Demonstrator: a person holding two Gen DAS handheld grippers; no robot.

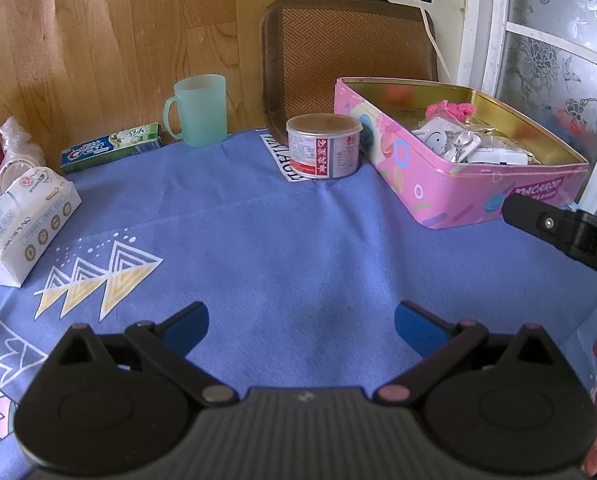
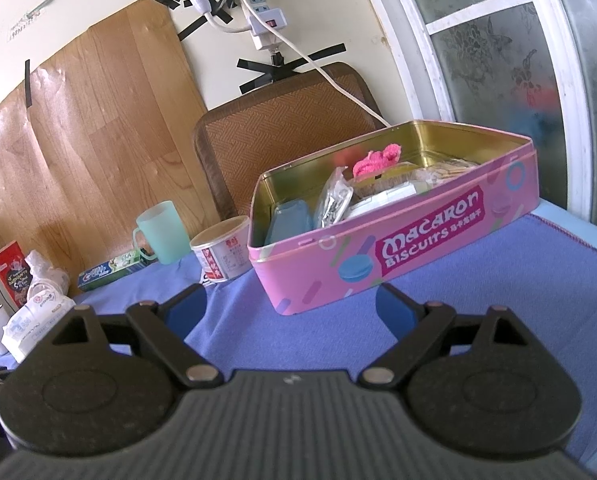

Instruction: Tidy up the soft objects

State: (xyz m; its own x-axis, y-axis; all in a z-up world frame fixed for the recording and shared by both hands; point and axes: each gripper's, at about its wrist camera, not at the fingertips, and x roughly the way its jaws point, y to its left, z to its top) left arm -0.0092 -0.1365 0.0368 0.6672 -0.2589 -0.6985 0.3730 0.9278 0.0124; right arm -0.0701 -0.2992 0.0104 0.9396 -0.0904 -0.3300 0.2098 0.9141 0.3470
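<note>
Closest in, the left tool (image 1: pixel 301 322) hangs over bare blue cloth with its fingers spread and nothing between them; the right tool (image 2: pixel 291 306) is likewise spread and empty, just short of the pink biscuit tin (image 2: pixel 398 248). This looks like a pause between picks. Out on the tabletop's (image 1: pixel 278 240) left edge lies the tissue pack (image 1: pixel 20 220), the likeliest soft thing not yet put away. Farther back, something pink and knitted (image 2: pixel 378 157) already sits inside the tin. Next, the left tool needs to swing left and close gently across the pack.
</note>
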